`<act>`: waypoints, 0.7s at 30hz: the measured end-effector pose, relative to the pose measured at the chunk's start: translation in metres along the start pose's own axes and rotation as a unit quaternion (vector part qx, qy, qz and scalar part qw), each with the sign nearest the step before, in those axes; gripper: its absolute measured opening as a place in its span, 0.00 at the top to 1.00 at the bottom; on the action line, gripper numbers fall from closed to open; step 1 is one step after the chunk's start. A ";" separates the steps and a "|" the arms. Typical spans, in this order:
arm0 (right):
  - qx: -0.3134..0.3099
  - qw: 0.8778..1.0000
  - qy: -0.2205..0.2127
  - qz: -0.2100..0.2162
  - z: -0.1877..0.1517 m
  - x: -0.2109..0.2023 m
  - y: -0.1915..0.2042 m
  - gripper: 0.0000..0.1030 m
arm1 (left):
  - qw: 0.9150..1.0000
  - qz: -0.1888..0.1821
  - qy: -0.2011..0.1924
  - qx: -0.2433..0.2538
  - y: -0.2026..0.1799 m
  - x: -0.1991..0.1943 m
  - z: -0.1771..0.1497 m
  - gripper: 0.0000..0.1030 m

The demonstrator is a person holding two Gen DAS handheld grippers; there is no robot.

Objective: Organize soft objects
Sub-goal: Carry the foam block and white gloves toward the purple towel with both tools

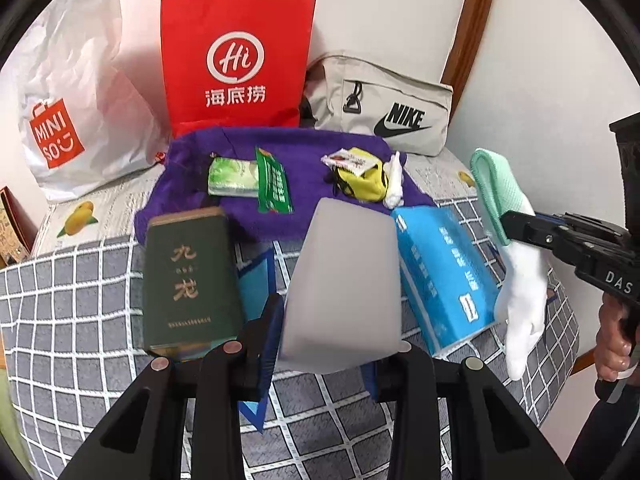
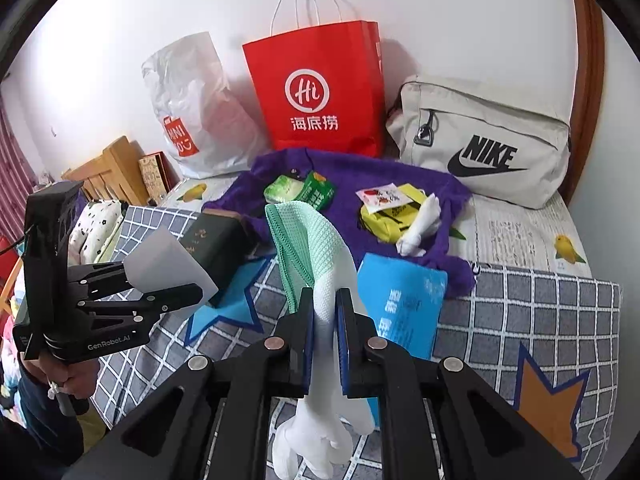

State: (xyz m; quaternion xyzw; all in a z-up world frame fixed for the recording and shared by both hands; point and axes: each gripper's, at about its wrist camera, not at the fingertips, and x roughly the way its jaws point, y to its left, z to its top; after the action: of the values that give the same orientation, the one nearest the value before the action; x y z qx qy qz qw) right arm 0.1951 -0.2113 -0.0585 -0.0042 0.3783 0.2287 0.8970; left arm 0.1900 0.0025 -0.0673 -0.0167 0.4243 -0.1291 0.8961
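Note:
My left gripper [image 1: 328, 340] is shut on a grey sponge block [image 1: 344, 284] and holds it above the checked bedspread; it also shows in the right wrist view [image 2: 168, 264]. My right gripper [image 2: 325, 332] is shut on a white glove with a mint-green cuff [image 2: 316, 248], which hangs down between the fingers; it shows at the right in the left wrist view [image 1: 516, 248]. A purple fleece cloth [image 1: 304, 168] lies behind, carrying a tissue pack [image 1: 232, 178], a green sachet [image 1: 274, 182], a yellow pouch [image 1: 362, 178] and a white sock [image 1: 394, 182].
A dark green box [image 1: 188, 280] and a blue tissue pack [image 1: 444, 276] lie on the bedspread [image 1: 60, 300]. A white Miniso bag [image 1: 72, 92], a red paper bag [image 1: 236, 60] and a beige Nike bag [image 1: 384, 108] stand against the wall.

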 end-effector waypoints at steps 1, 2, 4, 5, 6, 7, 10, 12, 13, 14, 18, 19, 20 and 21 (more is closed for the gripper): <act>0.000 1.000 -0.001 0.000 0.002 0.001 0.000 0.90 | 1.000 0.001 -0.001 0.000 0.001 -0.001 0.002 0.68; 0.000 1.000 -0.001 0.001 0.004 0.001 0.000 0.90 | 1.000 0.002 -0.002 -0.001 0.002 -0.002 0.005 0.68; 0.001 1.000 0.000 0.002 0.008 0.003 0.000 0.90 | 1.000 0.002 -0.004 -0.003 0.003 -0.004 0.009 0.68; 0.003 1.000 -0.001 0.003 0.011 0.004 0.000 0.90 | 1.000 0.003 -0.004 -0.003 0.004 -0.004 0.011 0.68; 0.003 1.000 -0.001 0.003 0.012 0.005 0.000 0.90 | 1.000 0.004 -0.005 -0.004 0.005 -0.004 0.013 0.68; 0.004 1.000 -0.001 0.003 0.014 0.006 -0.001 0.90 | 1.000 0.004 -0.004 -0.005 0.007 -0.004 0.015 0.68; 0.006 1.000 -0.001 0.006 0.021 0.008 -0.002 0.90 | 1.000 0.003 -0.005 -0.012 0.012 -0.004 0.021 0.68; 0.007 1.000 -0.003 0.005 0.027 0.010 -0.003 0.90 | 1.000 0.000 -0.006 -0.016 0.015 -0.004 0.025 0.68; 0.008 1.000 -0.003 0.005 0.029 0.010 -0.003 0.90 | 1.000 0.002 -0.007 -0.017 0.017 -0.004 0.027 0.68; 0.009 1.000 -0.004 0.006 0.032 0.011 -0.003 0.90 | 1.000 0.003 -0.008 -0.019 0.018 -0.004 0.030 0.68; 0.011 1.000 -0.010 0.006 0.046 0.016 -0.005 0.90 | 1.000 0.005 -0.010 -0.025 0.026 -0.002 0.041 0.68; 0.009 1.000 -0.011 0.007 0.050 0.017 -0.006 0.90 | 1.000 0.005 -0.011 -0.026 0.028 -0.001 0.043 0.68; 0.008 1.000 -0.013 0.006 0.055 0.019 -0.006 0.90 | 1.000 0.006 -0.011 -0.027 0.030 0.000 0.045 0.68; 0.007 1.000 -0.014 0.006 0.058 0.021 -0.007 0.90 | 1.000 0.007 -0.011 -0.029 0.032 0.001 0.048 0.68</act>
State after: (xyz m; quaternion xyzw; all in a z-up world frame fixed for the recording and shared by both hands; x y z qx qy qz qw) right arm 0.2498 -0.1983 -0.0324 0.0077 0.3678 0.2312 0.9007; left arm 0.2340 0.0295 -0.0422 -0.0410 0.4176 -0.1108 0.9009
